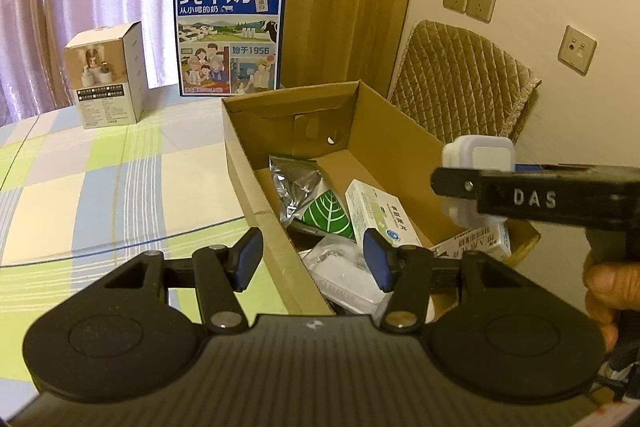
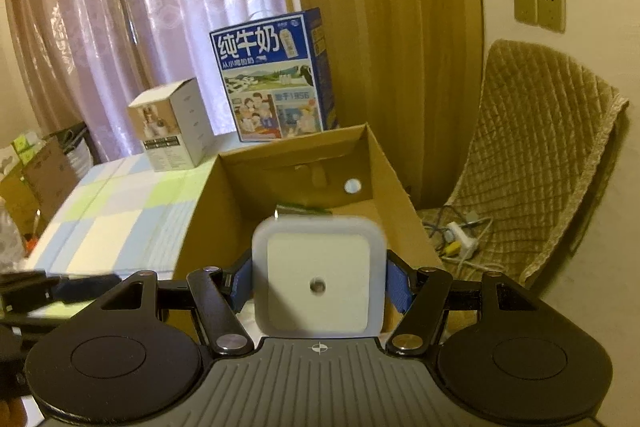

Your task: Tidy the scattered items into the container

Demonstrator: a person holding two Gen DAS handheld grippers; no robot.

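An open cardboard box [image 1: 248, 163] stands on the table; it also shows in the right wrist view [image 2: 200, 227]. Inside lie a silver foil pouch [image 1: 296, 183], a green leaf-print packet [image 1: 330, 217], a white medicine box [image 1: 376, 215], a clear plastic packet [image 1: 344, 271] and a barcoded carton [image 1: 476, 245]. My right gripper [image 2: 319, 285] is shut on a white square night light [image 2: 318, 277], held above the box's right side; the light also shows in the left wrist view [image 1: 478, 155]. My left gripper [image 1: 312, 257] is open and empty over the box's near left wall.
A blue milk carton box [image 1: 230, 33] and a small white product box [image 1: 108, 75] stand at the table's far side on the checked tablecloth [image 1: 100, 179]. A padded chair [image 2: 532, 163] with a power strip [image 2: 460, 239] sits right of the box.
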